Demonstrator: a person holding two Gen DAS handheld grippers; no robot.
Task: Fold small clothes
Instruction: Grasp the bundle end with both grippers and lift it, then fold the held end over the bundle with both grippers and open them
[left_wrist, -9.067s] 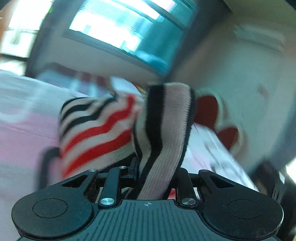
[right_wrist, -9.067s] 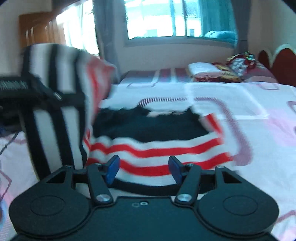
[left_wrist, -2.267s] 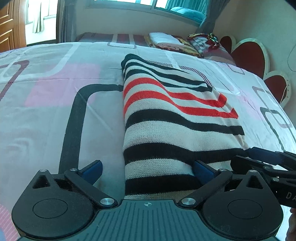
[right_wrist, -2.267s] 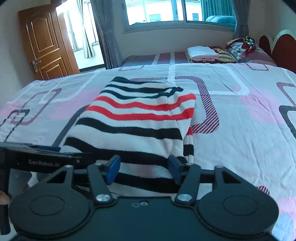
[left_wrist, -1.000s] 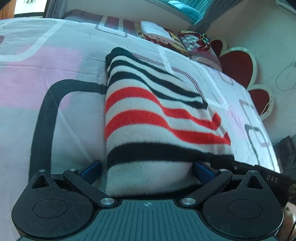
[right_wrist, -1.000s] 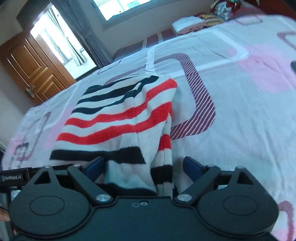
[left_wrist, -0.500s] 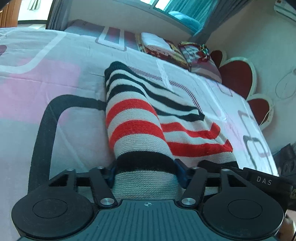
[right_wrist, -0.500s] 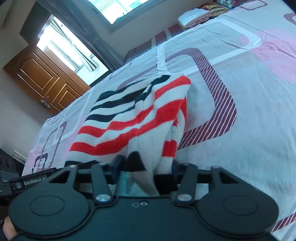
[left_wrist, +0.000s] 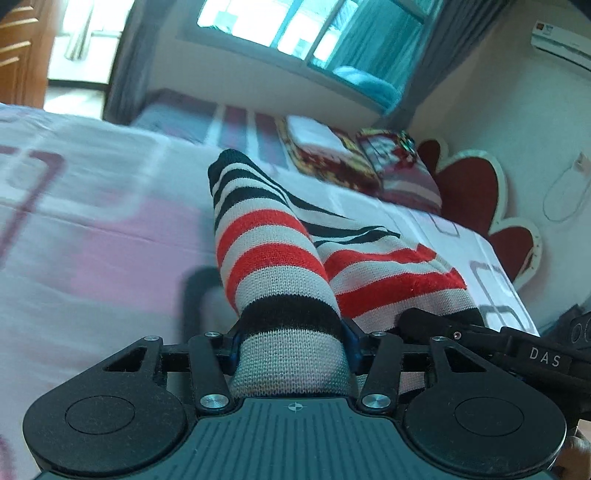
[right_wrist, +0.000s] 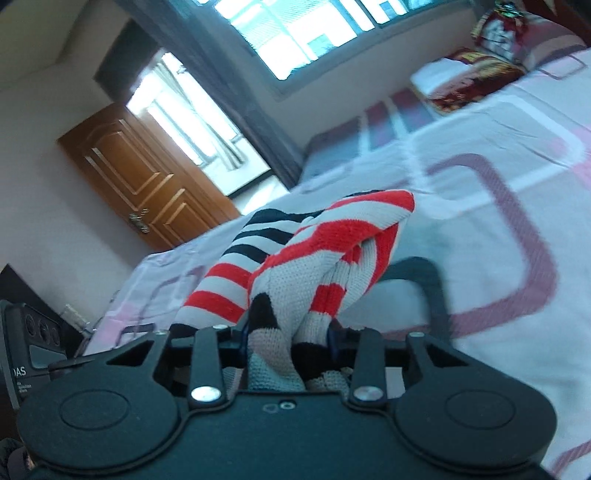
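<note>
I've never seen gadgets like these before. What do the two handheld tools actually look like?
Both are matte black plastic. The left tool has a ribbed body, two round discs, silver screws and blue pads on its fingers. The right tool looks the same; its side casing carries white "DAS" lettering.

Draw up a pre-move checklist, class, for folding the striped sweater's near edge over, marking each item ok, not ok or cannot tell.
1. Left tongs have the striped sweater between their pads: ok, jaws closing on a thick bunch.
2. Right tongs have the near edge too: ok, jaws closing on bunched knit.
3. Near edge raised off the bedsheet: ok, it slopes up to both tongs.
4. Far edge lying flat: cannot tell, hidden behind the raised knit.
5. Edge taut and even between the two grips: not ok, it is bunched and creased.
6. Landing area beyond the sweater bare: ok, only the folded pile lies far off.
</note>
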